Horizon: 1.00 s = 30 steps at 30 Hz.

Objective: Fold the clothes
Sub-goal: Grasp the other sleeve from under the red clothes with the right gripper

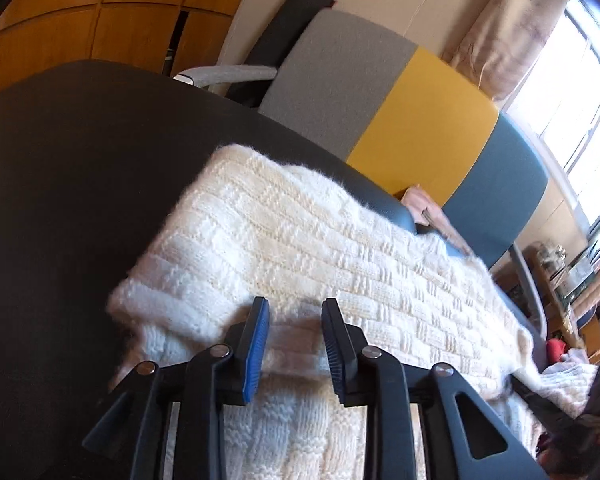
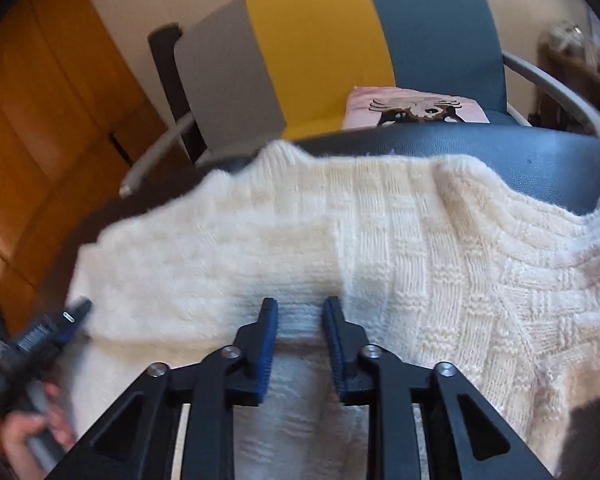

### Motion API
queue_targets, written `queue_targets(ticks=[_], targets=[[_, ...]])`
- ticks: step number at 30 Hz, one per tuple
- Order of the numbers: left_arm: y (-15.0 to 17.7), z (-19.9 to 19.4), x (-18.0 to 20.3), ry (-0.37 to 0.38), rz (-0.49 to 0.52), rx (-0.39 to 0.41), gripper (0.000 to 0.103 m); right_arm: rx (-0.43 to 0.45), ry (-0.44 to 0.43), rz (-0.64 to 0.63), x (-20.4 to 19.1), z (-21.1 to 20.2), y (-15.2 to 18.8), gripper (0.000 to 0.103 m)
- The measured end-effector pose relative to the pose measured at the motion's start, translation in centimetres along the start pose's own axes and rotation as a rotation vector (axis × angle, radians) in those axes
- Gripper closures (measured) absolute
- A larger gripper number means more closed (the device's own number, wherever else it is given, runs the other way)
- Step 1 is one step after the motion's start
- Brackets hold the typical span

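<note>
A cream knitted sweater [image 1: 300,240] lies partly folded on a black padded surface [image 1: 68,184]; it fills the right wrist view [image 2: 380,248] too. My left gripper [image 1: 295,308] is open, its blue-padded fingers just above the sweater's folded near edge with nothing between them. My right gripper [image 2: 301,307] is open, hovering over the middle of the sweater's near edge. The left gripper [image 2: 66,318] also shows at the sweater's left edge in the right wrist view, held by a hand.
A chair with a grey, yellow and blue back [image 1: 400,112] stands behind the surface, with a pink printed garment [image 2: 416,110] on its seat. Wooden cabinets [image 1: 100,20] are at the left. A window and curtain [image 1: 540,40] are at the right, with clutter below.
</note>
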State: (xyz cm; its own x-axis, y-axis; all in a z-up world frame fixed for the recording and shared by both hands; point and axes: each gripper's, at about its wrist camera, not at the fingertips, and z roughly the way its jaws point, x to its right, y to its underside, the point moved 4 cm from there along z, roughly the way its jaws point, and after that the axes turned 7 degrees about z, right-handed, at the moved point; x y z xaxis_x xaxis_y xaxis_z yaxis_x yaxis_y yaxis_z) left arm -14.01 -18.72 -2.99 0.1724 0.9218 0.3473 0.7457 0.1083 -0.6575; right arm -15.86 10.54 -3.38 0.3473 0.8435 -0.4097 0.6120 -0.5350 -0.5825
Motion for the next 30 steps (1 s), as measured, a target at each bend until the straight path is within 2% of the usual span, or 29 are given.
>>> queue_targets(ticks=[4, 7, 10, 13, 15, 18, 20, 24, 27, 30], targets=[[0.3, -0.2, -0.5, 0.022, -0.022, 0.012, 0.074, 0.063, -0.082, 0.194, 3.1, -5.2, -0.8, 0.076], [0.4, -0.4, -0.3, 0.006, -0.007, 0.018, 0.074, 0.199, -0.047, 0.308, 7.0, -11.5, -1.6, 0.071], [0.3, -0.4, -0.2, 0.002, -0.003, 0.02, 0.074, 0.399, 0.032, 0.401, 11.8, -19.6, -2.5, 0.064], [0.2, -0.1, -0.7, 0.019, -0.019, 0.024, 0.074, 0.553, 0.108, 0.482, 15.8, -26.4, -3.2, 0.063], [0.3, 0.0, -0.8, 0.03, -0.027, 0.026, 0.074, 0.62, 0.117, 0.552, 18.5, -29.9, -3.6, 0.063], [0.4, 0.0, -0.9, 0.037, -0.033, 0.028, 0.074, 0.643, 0.154, 0.65, 22.0, -32.6, -3.9, 0.063], [0.5, 0.0, -0.9, 0.04, -0.036, 0.029, 0.074, 0.665, 0.135, 0.709, 23.8, -34.0, -4.1, 0.063], [0.5, 0.0, -1.2, 0.054, -0.047, 0.031, 0.074, 0.709, 0.198, 0.74, 26.2, -35.9, -4.9, 0.063], [0.5, 0.0, -1.4, 0.058, -0.049, 0.031, 0.074, 0.68, 0.234, 0.772, 28.5, -36.0, -6.3, 0.06], [0.5, 0.0, -1.4, 0.059, -0.05, 0.032, 0.074, 0.691, 0.252, 0.803, 30.3, -35.9, -7.6, 0.066]])
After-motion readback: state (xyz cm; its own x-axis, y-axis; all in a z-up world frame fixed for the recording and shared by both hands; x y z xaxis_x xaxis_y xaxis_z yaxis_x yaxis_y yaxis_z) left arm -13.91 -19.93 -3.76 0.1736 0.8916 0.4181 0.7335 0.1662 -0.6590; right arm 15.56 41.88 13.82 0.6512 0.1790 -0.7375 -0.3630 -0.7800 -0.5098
